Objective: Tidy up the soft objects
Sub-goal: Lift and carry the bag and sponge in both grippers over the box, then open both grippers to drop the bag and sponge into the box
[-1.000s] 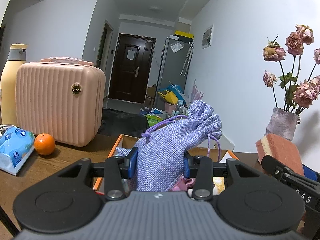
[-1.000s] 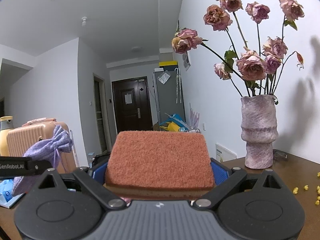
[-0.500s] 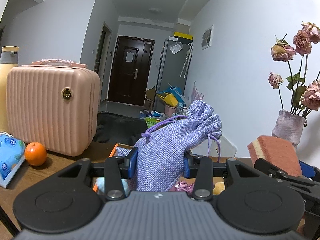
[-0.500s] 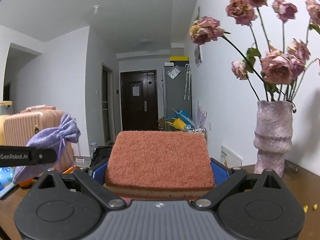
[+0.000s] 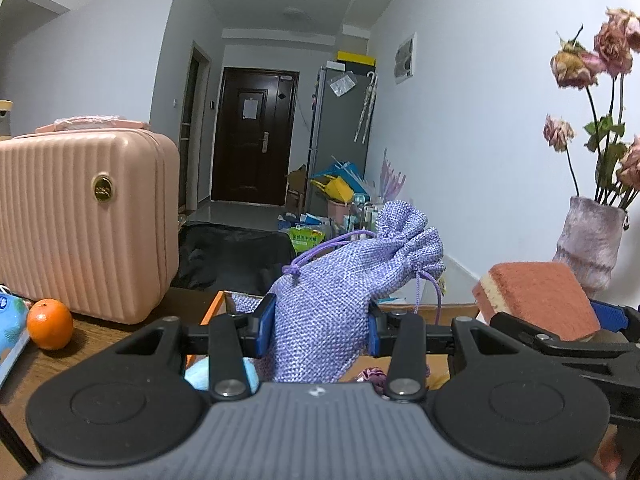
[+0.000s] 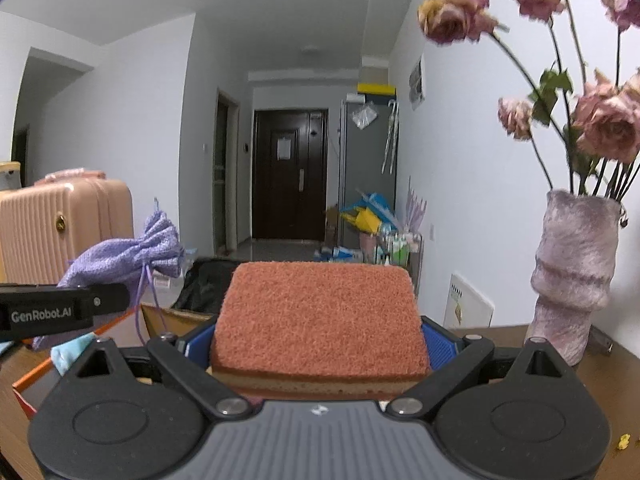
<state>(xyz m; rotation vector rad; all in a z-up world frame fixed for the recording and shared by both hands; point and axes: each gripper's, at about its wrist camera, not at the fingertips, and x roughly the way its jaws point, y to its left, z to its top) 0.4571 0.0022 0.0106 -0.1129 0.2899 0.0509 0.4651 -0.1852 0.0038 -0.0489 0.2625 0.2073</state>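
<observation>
Over our wooden bench (image 5: 100, 344), our left gripper (image 5: 318, 330) pinches the lilac drawstring pouch (image 5: 340, 292); our right gripper (image 6: 318, 344) clamps the orange sponge (image 6: 318, 316).

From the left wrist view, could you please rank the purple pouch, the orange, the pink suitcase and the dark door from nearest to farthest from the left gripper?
1. purple pouch: clamped between the jaws of the left gripper, dead centre.
2. orange: on the table, low left.
3. pink suitcase: standing just behind the orange, left.
4. dark door: at the hallway's far end, centre.
</observation>
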